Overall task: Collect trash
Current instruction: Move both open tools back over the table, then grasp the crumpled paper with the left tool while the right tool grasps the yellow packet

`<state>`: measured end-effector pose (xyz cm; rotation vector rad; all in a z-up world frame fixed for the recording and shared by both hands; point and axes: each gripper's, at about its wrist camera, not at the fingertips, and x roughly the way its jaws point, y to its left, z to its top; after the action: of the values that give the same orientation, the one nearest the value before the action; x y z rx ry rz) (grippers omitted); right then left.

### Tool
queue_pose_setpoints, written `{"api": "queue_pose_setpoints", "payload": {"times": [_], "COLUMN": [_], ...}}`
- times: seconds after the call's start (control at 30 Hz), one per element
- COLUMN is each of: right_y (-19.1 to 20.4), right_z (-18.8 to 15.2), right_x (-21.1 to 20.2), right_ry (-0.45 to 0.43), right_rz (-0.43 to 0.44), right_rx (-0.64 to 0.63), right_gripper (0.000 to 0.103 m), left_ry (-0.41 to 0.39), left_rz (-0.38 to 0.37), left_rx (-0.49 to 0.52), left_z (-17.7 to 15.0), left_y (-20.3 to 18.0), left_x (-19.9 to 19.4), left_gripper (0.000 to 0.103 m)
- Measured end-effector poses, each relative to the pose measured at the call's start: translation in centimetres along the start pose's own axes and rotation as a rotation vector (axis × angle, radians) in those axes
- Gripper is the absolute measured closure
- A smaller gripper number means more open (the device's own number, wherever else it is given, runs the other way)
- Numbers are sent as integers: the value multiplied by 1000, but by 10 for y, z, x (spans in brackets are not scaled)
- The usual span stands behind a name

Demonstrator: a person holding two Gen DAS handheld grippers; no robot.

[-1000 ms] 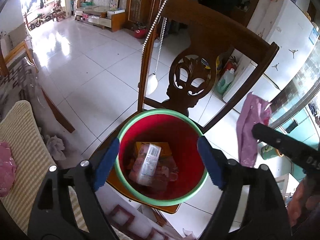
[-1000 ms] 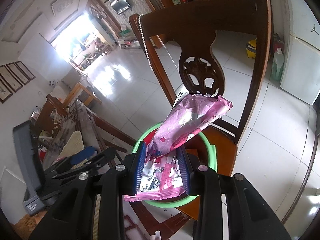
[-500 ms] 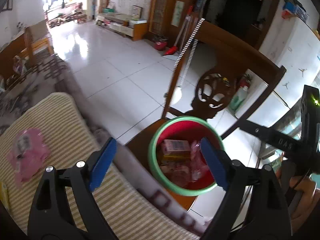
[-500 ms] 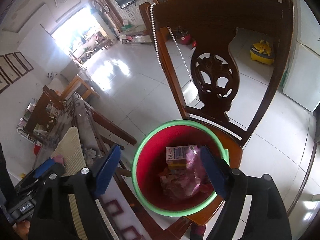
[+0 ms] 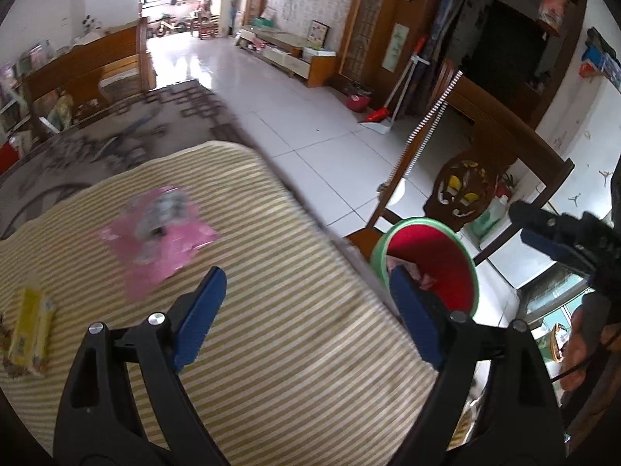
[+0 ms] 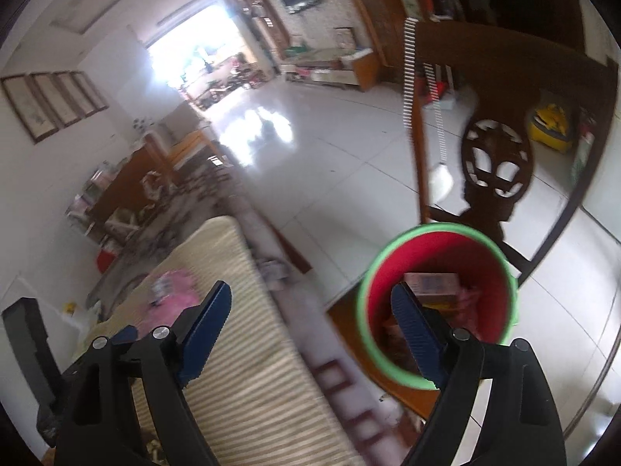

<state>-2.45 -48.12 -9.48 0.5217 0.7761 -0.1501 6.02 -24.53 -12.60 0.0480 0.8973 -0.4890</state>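
Lying ahead and left of the left tool (image 5: 300, 316), whose jaws stand apart and empty, the pink wrapper (image 5: 157, 235) rests on the striped cloth (image 5: 291, 369). It appears light, thin and crinkly; pinch a flat edge. The right tool (image 6: 306, 330) is likewise spread, the bin (image 6: 436, 378) ahead to its right.

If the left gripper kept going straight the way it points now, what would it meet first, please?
Most likely the striped cloth, close beyond the open left gripper. The pink wrapper lies left of that line; depth is uncertain.
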Motion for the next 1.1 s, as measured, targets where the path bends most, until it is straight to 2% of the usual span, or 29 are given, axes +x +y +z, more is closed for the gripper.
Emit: {"api": "queue_pose_setpoints", "payload": {"times": [0.17,0.33,0.5,0.67,0.77,0.9,0.97,1.03,1.1], "right_y": [63,129,198,251,273,287,291,296,305], "right_z": [-20,-45,-82,-111,-123,-128,-127,-126,-124], "right_x": [3,17,32,42,45,52,57,67,81], "right_ry": [20,88,181,267,306,327,336,352,384], "right_rz": [60,177,314,411,447,433,426,424,431], "right_rx": [-55,-92,-143,-195,-213,-240,-233,-222,-204], "right_gripper": [19,19,19,19,19,19,19,19,19], "left_ry": [-20,-19,-16,13,44,87,120,146,152], "left_rz": [61,173,286,381,405,383,354,306,232], "left_rx": [-42,-106,-212,-360,-441,-534,-556,-585,-619], "left_z": [-21,-46,-65,-86,-97,-108,-111,-118,-121], "left_y": [54,129,203,278,312,345,354,360,364], "left_x": [-32,-61,-83,-90,-85,-73,-62,-54,-50], "left_gripper": [16,16,16,16,16,17,24,46,63]}}
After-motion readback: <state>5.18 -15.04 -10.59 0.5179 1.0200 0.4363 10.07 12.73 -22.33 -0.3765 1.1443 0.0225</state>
